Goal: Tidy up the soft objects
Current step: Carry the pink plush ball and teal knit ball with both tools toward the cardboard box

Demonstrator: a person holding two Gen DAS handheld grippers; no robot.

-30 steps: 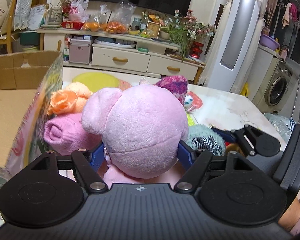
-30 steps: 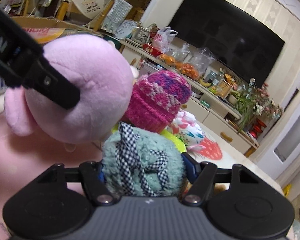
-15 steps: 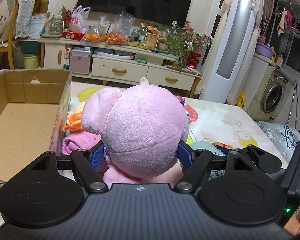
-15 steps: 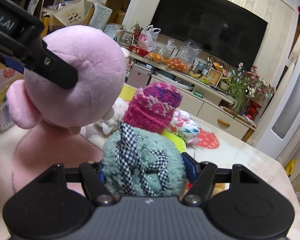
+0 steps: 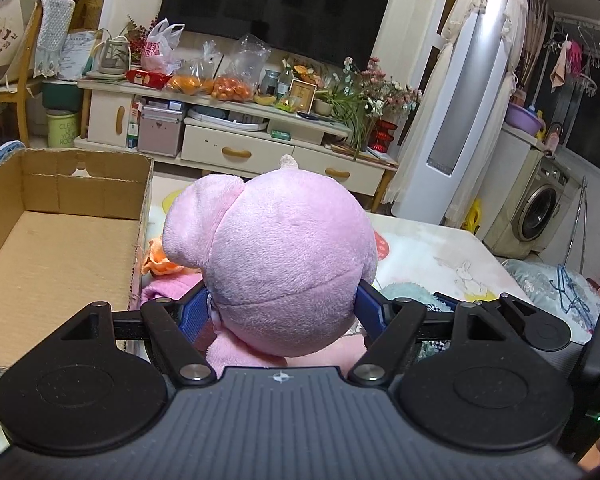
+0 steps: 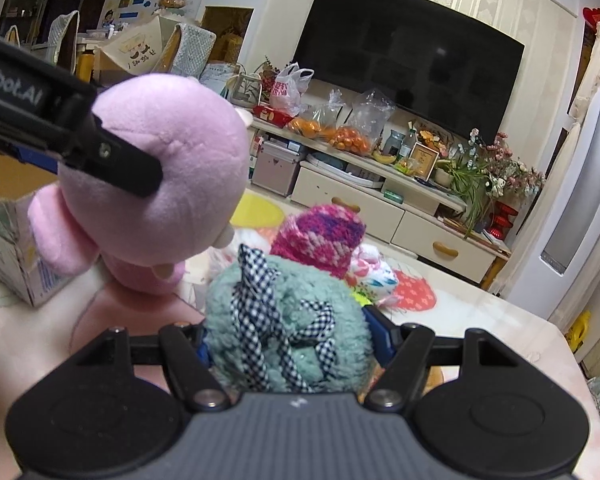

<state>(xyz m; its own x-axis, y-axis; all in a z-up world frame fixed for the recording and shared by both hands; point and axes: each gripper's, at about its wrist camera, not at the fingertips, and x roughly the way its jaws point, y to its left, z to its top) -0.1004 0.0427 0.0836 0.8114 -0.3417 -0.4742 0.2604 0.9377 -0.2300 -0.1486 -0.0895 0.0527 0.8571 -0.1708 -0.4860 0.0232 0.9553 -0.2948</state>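
My left gripper (image 5: 282, 308) is shut on the round head of a pink plush toy (image 5: 284, 256), held up above the table with its body hanging below. The same plush (image 6: 160, 184) shows at the left of the right wrist view, one left finger (image 6: 112, 156) pressed across it. My right gripper (image 6: 292, 340) is shut on a fluffy teal soft item with black-and-white checked ribbons (image 6: 288, 320). An open cardboard box (image 5: 52, 248) with a bare floor stands to the left of the plush.
On the table lie a pink-purple knitted hat (image 6: 320, 236), an orange cloth (image 5: 160, 260), a pink towel (image 5: 168, 288) and patterned fabric (image 6: 376, 276). Behind the table stand a TV cabinet (image 5: 236, 152) with bagged fruit, a tall white appliance (image 5: 460, 120) and a washing machine (image 5: 540, 208).
Both grippers have risen with their loads. The plush now hangs clear of the pile, and more of the box floor shows in the left wrist view.
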